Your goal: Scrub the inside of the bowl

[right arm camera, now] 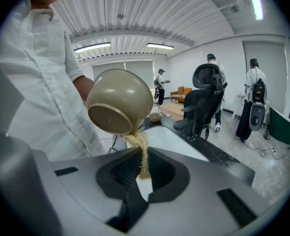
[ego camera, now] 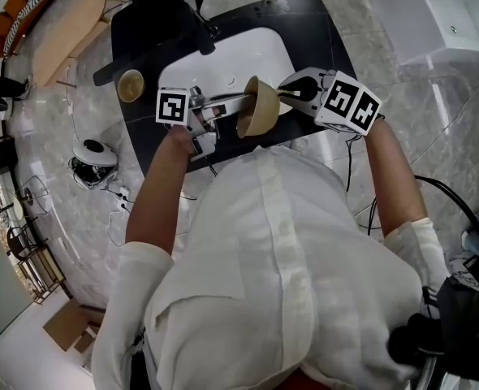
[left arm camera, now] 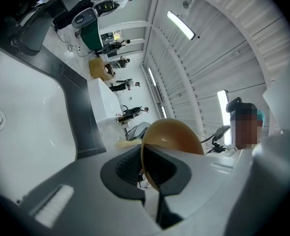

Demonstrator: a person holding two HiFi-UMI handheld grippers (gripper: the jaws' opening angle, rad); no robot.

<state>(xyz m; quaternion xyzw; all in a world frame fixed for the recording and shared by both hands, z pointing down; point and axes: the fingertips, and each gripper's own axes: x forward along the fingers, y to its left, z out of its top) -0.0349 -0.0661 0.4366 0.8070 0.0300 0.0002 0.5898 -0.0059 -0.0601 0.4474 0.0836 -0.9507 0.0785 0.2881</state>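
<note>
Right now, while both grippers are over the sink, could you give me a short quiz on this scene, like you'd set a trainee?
1. What does the left gripper grip? A) the bowl's rim B) a plate C) a towel
2. True or false: the right gripper is empty.
3. Fill in: the bowl is held tilted over the white ____.
Key: 1 A. 2 False: it is shut on a scrubber whose tip touches the bowl. 3 sink.
</note>
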